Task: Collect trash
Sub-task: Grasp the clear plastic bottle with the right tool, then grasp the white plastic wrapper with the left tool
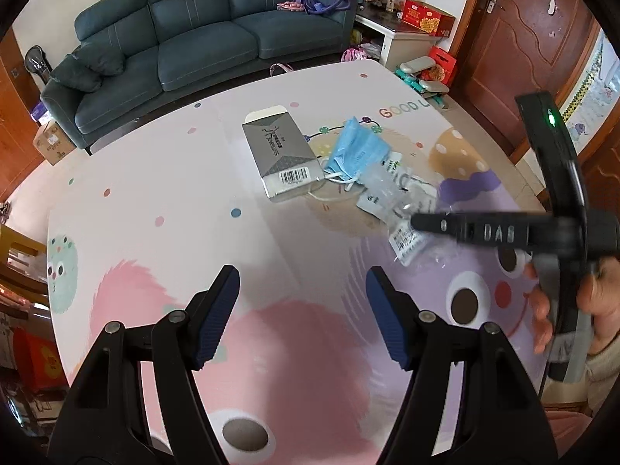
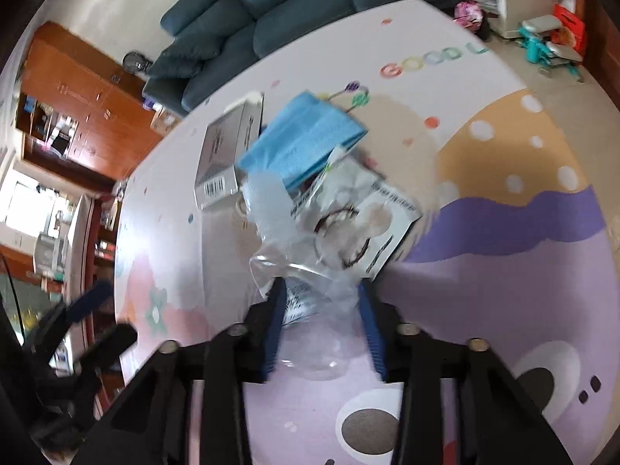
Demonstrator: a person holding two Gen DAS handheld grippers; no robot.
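Observation:
A pile of trash lies on the cartoon-print table [image 1: 162, 178]: a grey carton [image 1: 281, 155] with a barcode, a blue face mask [image 1: 356, 149] and a clear plastic wrapper [image 1: 403, 201] with white printed packaging. My right gripper [image 2: 319, 294] has its fingers around the near end of the clear wrapper [image 2: 314, 267], which looks held between the pads. The mask [image 2: 302, 139] and carton [image 2: 224, 151] lie just beyond it. My left gripper [image 1: 302, 286] is open and empty over the table, nearer than the pile. The right gripper also shows in the left wrist view [image 1: 422, 223].
A dark blue sofa [image 1: 201, 38] stands beyond the table. A white cabinet [image 1: 403, 42] with a red box stands at the back right beside a brown door [image 1: 519, 38]. A wooden cabinet [image 2: 85, 108] stands at the left.

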